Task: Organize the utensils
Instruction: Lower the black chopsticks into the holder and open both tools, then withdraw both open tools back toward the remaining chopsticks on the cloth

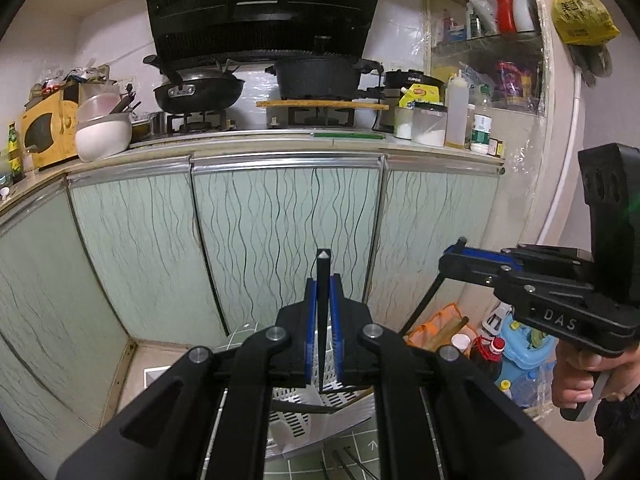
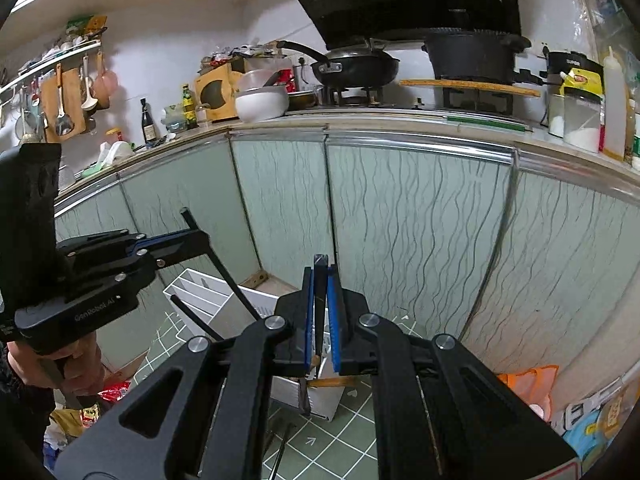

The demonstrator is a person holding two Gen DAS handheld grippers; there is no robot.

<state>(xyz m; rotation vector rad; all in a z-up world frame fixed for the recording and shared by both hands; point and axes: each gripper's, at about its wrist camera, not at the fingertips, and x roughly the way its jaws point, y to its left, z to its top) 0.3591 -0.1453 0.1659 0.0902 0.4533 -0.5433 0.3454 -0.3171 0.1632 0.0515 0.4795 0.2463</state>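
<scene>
Kitchen floor, green tiles [image 2: 320,436], before pale cabinet doors [image 1: 280,220]; stove, pans and bottles on the counter above.

Item 1: left gripper [image 1: 323,280]. Jaws nearly together, pinching a black chopstick [image 1: 323,296] that stands upright between the blue pads, its tip above the fingertips and its lower end over the basket.

Item 2: right gripper [image 2: 320,276]. Jaws close around a second chopstick [image 2: 320,308], also upright; the right-hand pad appears to stand slightly off it, so whether the grip is firm I cannot tell. A person's hand [image 1: 580,376] holds this tool.

Item 3: white slotted basket [image 2: 208,292] on the floor below both tools, with one dark stick already lying across it in the left view. More dark sticks [image 1: 352,460] lie loose on the tiles beside it.

Step in hand, by judgement: delivery of both chopsticks into the basket; the tools hang just over it.

Next move calls for: lower ends aimed inside the basket walls, then jaws parted so each stick drops in without bouncing out; afterwards, collection of the loose sticks.
</scene>
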